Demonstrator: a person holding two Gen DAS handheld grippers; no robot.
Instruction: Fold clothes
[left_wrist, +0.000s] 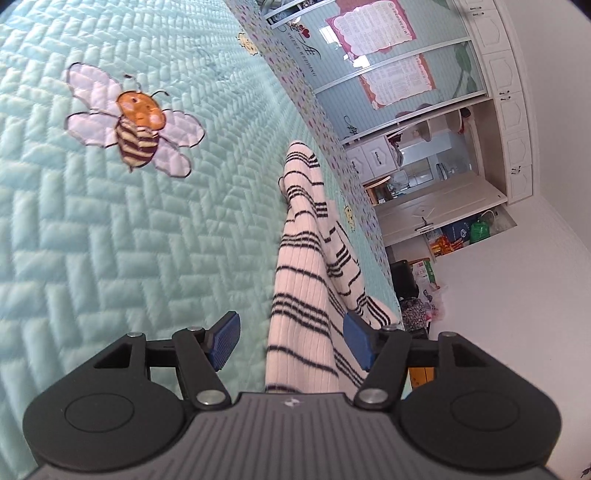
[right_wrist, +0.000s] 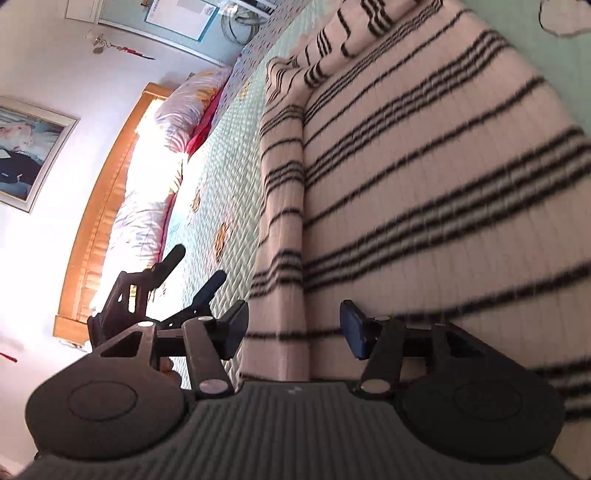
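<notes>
The striped sweater (right_wrist: 424, 177) lies on the quilt (left_wrist: 92, 240) of a bed. Left gripper (left_wrist: 291, 341) and right gripper (right_wrist: 293, 328) both stand spread, holding nothing.

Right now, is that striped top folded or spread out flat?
Partly folded. The striped top has a sleeve turned over its body along a straight crease; its far end is bunched on the bed quilt.

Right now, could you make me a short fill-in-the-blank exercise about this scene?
1. The striped sweater lies on a quilted ____.
2. The bedspread shows an embroidered ____.
3. The left tongs are ____.
4. The sweater's stripes are ____ on cream.

Missing words: bedspread; bee; open; dark
</notes>
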